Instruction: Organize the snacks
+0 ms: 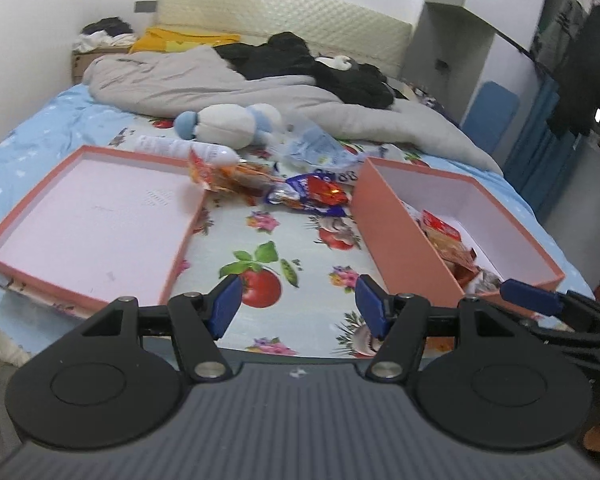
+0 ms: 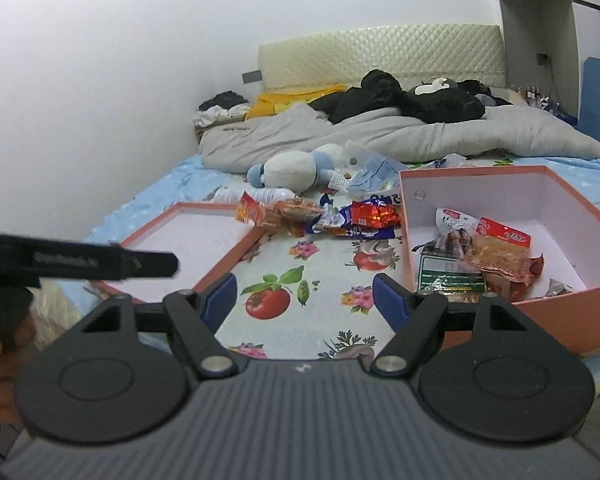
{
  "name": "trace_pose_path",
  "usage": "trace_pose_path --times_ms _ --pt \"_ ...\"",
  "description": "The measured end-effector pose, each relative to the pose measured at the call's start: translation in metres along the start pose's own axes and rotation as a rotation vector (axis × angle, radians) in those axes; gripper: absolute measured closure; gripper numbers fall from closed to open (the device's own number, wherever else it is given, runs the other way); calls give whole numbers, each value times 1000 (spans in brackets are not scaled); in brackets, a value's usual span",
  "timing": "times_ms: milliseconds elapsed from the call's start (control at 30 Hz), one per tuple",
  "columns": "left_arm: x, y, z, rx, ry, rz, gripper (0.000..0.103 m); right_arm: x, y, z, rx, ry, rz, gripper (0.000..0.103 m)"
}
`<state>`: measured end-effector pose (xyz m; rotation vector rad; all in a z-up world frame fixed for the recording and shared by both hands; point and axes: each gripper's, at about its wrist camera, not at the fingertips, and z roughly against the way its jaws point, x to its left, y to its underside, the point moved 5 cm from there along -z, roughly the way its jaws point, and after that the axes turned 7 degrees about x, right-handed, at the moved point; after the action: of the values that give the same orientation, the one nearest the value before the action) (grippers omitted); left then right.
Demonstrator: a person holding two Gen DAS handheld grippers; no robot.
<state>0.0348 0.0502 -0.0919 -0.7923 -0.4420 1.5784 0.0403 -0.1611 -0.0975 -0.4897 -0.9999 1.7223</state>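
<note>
A deep pink box (image 1: pixel 404 232) (image 2: pixel 572 312) stands on the bed at the right and holds several snack packets (image 2: pixel 496 252) (image 1: pixel 448 240). A shallow pink lid (image 1: pixel 92 216) (image 2: pixel 204 236) lies at the left, with nothing in it. Loose snack packets, orange (image 1: pixel 220 176) (image 2: pixel 276 212) and blue-red (image 1: pixel 312 194) (image 2: pixel 364 218), lie between them at the far side. My left gripper (image 1: pixel 298 306) is open and holds nothing, low over the floral sheet. My right gripper (image 2: pixel 306 302) is open and holds nothing, near the box's front left corner.
A white and blue plush toy (image 1: pixel 232 122) (image 2: pixel 296 168), a white bottle (image 1: pixel 180 148) and a clear plastic bag (image 1: pixel 320 148) lie behind the snacks. A grey quilt (image 1: pixel 220 80) and black clothes (image 1: pixel 312 64) cover the far bed. The wall is left.
</note>
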Motion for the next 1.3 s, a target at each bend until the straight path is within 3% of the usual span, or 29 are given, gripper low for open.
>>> trace_pose_path --times_ms 233,467,567,700,833,1133,1300 --pt "34 7 -22 38 -15 84 35 6 0 -32 23 13 23 27" --pt "62 -6 -63 61 -22 132 36 10 -20 -79 24 6 134 28" --pt "69 -17 -86 64 -10 133 36 8 -33 -100 15 -16 150 28" --pt "83 -34 -119 58 14 157 36 1 -46 -139 76 -39 149 28" --pt "99 -56 -154 44 45 182 37 3 -55 -178 110 -27 241 31" --pt "133 -106 -224 48 39 208 51 6 -86 -255 166 -63 323 31" --pt "156 -128 -258 54 47 251 52 9 -101 -294 182 -46 371 32"
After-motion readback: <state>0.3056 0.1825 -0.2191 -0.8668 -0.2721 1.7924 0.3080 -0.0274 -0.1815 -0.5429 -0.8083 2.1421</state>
